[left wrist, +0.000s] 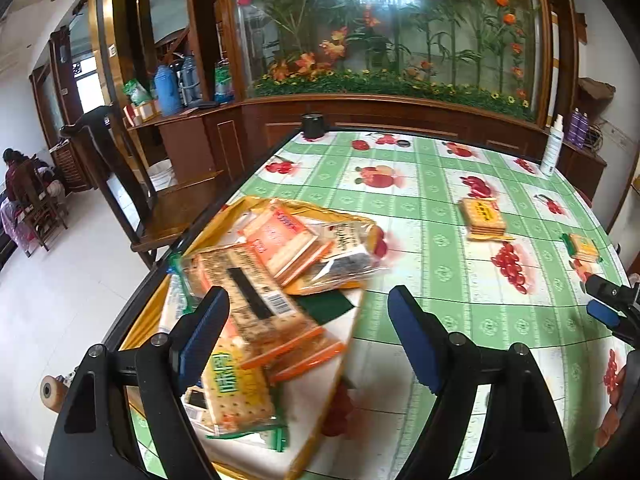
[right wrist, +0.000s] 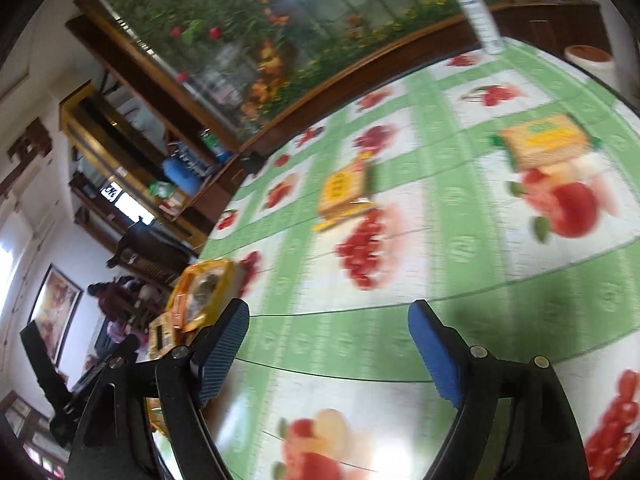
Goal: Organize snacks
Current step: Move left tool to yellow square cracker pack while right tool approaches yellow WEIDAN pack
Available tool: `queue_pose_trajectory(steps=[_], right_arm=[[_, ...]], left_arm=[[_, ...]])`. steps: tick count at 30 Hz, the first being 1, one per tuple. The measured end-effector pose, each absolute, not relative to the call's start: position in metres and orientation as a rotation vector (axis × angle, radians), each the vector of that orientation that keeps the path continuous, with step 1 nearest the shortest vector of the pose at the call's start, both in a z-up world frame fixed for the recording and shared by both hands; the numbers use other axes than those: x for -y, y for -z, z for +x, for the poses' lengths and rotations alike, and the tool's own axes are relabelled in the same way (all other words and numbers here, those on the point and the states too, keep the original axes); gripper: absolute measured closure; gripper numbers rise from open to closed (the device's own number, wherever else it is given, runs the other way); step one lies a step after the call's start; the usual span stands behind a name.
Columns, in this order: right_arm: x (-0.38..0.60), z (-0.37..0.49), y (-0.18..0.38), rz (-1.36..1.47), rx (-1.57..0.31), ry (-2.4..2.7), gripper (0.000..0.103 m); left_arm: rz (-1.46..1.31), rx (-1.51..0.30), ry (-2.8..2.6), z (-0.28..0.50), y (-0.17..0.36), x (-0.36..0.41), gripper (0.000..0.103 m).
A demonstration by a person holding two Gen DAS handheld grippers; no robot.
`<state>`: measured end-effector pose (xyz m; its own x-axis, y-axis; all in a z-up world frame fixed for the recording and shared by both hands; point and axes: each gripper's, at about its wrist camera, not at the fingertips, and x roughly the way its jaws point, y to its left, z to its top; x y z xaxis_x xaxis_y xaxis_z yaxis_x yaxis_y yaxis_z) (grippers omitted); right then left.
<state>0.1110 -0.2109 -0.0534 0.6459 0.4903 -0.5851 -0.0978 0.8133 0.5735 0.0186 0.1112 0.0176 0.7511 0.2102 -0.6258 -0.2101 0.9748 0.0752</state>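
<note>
A yellow-rimmed tray [left wrist: 304, 412] at the table's left edge holds a pile of snack packets: a barcode cracker packet [left wrist: 256, 300], an orange one [left wrist: 280, 236] and a yellow-green one [left wrist: 236, 384]. My left gripper [left wrist: 308, 320] is open, its left finger over the pile, nothing between the pads. Two loose cracker packets lie on the green fruit-print cloth, one mid-table [left wrist: 482, 218] [right wrist: 344, 192] and one further right [left wrist: 582, 246] [right wrist: 544, 144]. My right gripper [right wrist: 328, 344] is open above bare cloth, short of both packets, with the tray [right wrist: 204, 292] to its left.
A white spray bottle [left wrist: 553, 148] stands at the far right corner and a black cup [left wrist: 314, 125] at the far edge. A white jar [right wrist: 590, 60] sits beyond the table. A wooden chair [left wrist: 132, 184] stands left of the table. A person [left wrist: 16, 184] sits far off.
</note>
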Motion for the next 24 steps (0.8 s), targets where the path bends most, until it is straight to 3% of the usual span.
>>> queue_pose_trajectory(steps=[24], right_arm=[[0.283,0.096,0.058,0.484,-0.786,-0.153,0.012]], left_arm=[[0.021,-0.763,-0.122,0.047,-0.006,-0.062,0.02]])
